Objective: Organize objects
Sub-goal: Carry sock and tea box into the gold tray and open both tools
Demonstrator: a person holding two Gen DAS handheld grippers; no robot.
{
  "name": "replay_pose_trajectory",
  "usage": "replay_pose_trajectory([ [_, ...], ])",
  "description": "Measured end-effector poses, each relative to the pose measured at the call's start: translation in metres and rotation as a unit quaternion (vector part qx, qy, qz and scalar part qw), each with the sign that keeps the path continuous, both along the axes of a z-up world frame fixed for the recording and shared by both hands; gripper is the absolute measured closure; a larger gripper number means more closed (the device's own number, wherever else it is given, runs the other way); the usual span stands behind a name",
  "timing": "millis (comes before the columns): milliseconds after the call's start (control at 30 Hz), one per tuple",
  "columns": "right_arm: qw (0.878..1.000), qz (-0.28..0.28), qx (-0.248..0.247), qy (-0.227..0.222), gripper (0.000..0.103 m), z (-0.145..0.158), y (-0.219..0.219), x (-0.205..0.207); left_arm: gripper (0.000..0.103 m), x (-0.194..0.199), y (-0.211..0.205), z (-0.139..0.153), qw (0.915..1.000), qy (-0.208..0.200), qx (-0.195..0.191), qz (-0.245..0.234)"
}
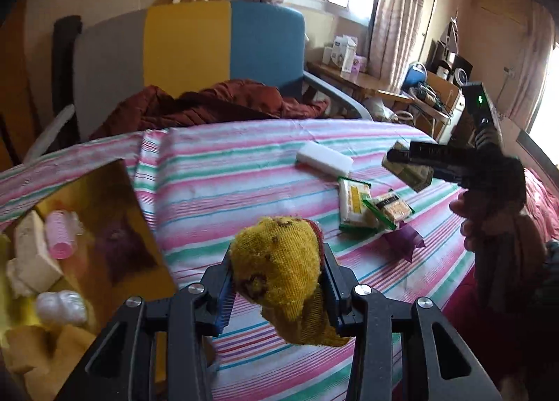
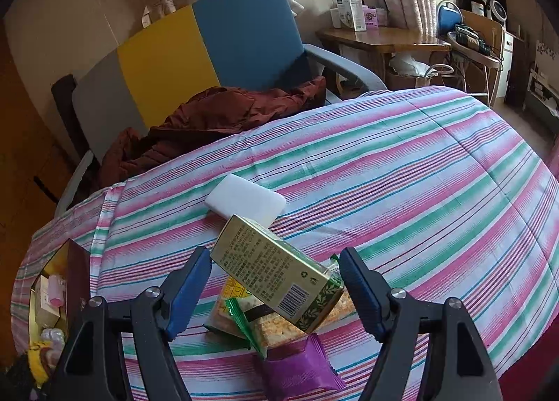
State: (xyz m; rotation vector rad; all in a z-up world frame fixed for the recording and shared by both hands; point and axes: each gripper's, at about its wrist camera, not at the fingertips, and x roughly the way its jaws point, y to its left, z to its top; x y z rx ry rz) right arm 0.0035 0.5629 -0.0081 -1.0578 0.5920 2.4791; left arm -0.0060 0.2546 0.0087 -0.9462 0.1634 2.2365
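The left tongs (image 1: pixel 279 282) are clamped on a yellow knitted cloth (image 1: pixel 283 268), stained with brown spots, which hangs between the pads clear of the bed (image 1: pixel 244 170). Their jaws are easing slightly apart, with the cloth between them.

The right tongs (image 2: pixel 276 282) hold a gold and green carton (image 2: pixel 276 271) across its length, one end against each blue pad, the carton tilted and lifted off the bed. In the left wrist view the same carton (image 1: pixel 407 170) sits raised in the right tongs (image 1: pixel 412 161), with a hand (image 1: pixel 489 226) gripping the handle behind.

At the left edge of the bed stands an open box (image 1: pixel 104 226) with a gold lining. It contains a pink hair roller (image 1: pixel 63 235), a white roller (image 1: pixel 61 306) and pale sponge blocks (image 1: pixel 35 254).

Below the carton, near the bed's middle, lie a purple packet (image 2: pixel 297 366), a green-edged cracker pack (image 2: pixel 258 324) and a yellow-labelled pack (image 1: pixel 353 201), overlapping one another. Just beyond them rests a white sponge block (image 2: pixel 244 200).

Past the far edge of the bed, a dark red jacket (image 2: pixel 216 114) lies on a grey, yellow and blue chair (image 2: pixel 195 41).
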Motion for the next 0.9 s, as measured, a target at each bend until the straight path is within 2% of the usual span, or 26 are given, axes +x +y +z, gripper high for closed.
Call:
replay_pose_trajectory([
  [167,0.998,0.048,0.03,-0.007,0.026,0.008,-0.036,-0.009,0.06,0.003,-0.035,0.012,0.9993,0.018,0.002,0.033],
  [300,0.995,0.089,0.036,-0.005,0.026,0.018,-0.076,-0.018,0.06,0.003,-0.063,0.016,0.9969,0.039,-0.007,0.067],
  [467,0.989,0.148,0.02,-0.002,0.026,0.027,-0.135,-0.034,0.059,0.002,-0.097,0.018,0.9925,0.058,-0.008,0.107],
  [700,0.973,0.229,0.018,0.007,0.026,0.036,-0.222,-0.045,0.059,-0.006,-0.153,0.006,0.9873,0.022,0.017,0.156],
  [900,0.956,0.289,0.054,0.008,0.026,0.04,-0.292,-0.052,0.059,-0.009,-0.209,-0.005,0.9753,0.012,0.021,0.219],
])
